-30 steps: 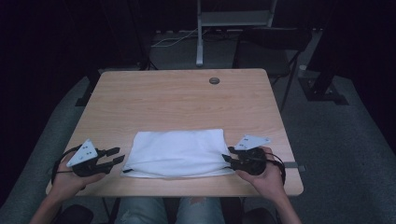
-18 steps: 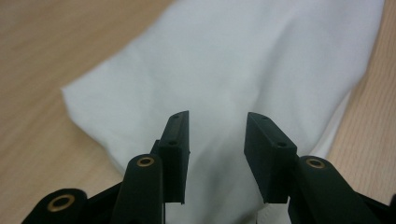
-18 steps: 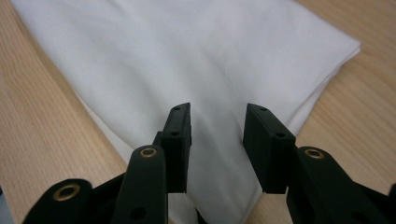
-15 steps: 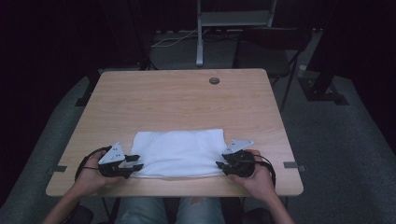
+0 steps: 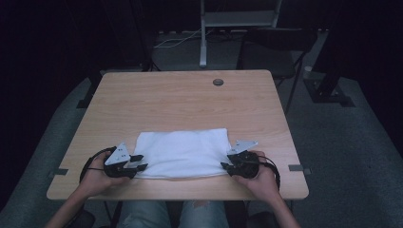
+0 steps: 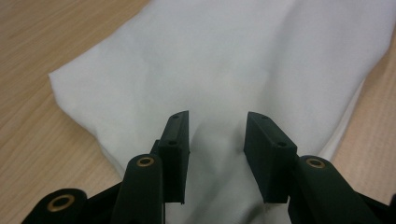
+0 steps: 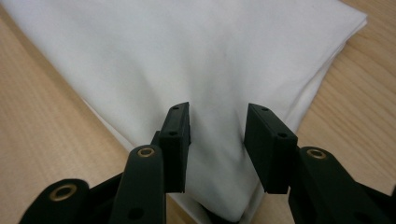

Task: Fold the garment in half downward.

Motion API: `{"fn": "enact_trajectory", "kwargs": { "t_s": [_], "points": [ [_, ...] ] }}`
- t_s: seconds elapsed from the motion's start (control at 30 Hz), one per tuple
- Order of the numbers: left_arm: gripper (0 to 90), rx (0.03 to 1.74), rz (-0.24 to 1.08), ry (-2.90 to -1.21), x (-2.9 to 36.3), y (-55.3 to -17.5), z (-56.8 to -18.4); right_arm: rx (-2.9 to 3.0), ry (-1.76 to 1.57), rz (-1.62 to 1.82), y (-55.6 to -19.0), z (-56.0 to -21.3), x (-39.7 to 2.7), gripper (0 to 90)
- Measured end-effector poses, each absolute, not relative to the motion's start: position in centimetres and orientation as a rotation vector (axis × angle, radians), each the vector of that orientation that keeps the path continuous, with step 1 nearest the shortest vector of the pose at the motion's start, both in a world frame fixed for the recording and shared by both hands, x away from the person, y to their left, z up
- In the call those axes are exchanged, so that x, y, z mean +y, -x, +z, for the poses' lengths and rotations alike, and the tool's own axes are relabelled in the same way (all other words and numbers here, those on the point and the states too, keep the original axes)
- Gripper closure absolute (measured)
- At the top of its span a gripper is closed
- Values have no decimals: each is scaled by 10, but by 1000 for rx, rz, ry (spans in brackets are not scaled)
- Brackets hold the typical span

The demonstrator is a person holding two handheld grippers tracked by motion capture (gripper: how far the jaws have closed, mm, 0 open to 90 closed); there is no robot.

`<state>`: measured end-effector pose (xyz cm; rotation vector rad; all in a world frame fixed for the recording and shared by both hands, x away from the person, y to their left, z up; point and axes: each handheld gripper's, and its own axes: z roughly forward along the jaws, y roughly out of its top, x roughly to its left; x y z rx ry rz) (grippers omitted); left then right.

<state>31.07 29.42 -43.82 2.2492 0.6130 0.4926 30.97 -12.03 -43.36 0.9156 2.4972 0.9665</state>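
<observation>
both grippers parked at the near corners of the folded white cloth (image 5: 183, 152), jaws apart and straddling the fabric

biggest thing first: the wooden worktop (image 5: 180, 99) carries the cloth along its near edge, lying flat in a neat rectangle with several layers stacked. left gripper (image 5: 137, 162) sits at the near-left corner, right gripper (image 5: 227, 167) at the near-right; in each gripper view a soft ridge of fabric rises between the pads, which don't look pressed in yet. my guess is it's light, floppy and a bit slippery layer on layer, so it'll sag and could shed lower layers. i'd grab right at the corners, deep enough to catch every layer. smallest bit: a dark round grommet (image 5: 218, 82) far off at the back.
</observation>
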Motion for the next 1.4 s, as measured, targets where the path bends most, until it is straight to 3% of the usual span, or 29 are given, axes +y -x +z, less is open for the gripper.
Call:
{"fn": "enact_trajectory", "kwargs": {
  "t_s": [0.77, 1.1, 1.4],
  "points": [
    [572, 680, 542, -2250, 285, -359, -435, 2461, -995, 937, -353, -432, -122, 583],
    [426, 772, 608, -2144, 275, -388, -417, 2375, -1011, 971, -379, -403, -108, 477],
    [408, 852, 587, -2190, 263, -432, -423, 2412, -1133, 886, -430, -413, -89, 409]
  ]
}}
